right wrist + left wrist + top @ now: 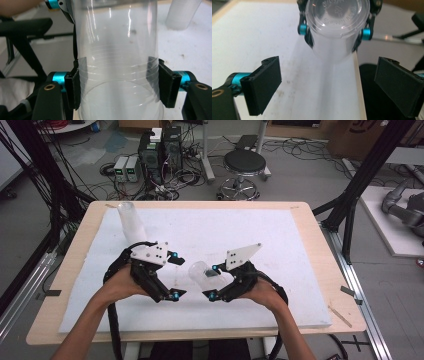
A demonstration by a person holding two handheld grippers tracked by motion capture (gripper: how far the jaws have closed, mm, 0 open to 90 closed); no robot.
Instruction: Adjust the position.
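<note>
A clear plastic cup (201,274) lies sideways in the air between my hands, its closed base pointing at the left gripper. My right gripper (214,281) is shut on it, with both black pads pressed on the cup (116,62) wall near its rim. The cup's base (337,17) faces the left gripper's camera, a short way ahead of the jaws. My left gripper (176,275) stands open, pads (265,82) wide apart with nothing between them. A stack of clear cups (131,222) stands tilted on the white sheet behind the left gripper, and appears as a pale cylinder (182,12) in the right gripper view.
The white foam sheet (280,235) covers most of the wooden table (320,245). Beyond the table's far edge are a black stool (244,165), computer boxes (160,152) and cables on the floor. A black frame leg (350,200) stands at the right.
</note>
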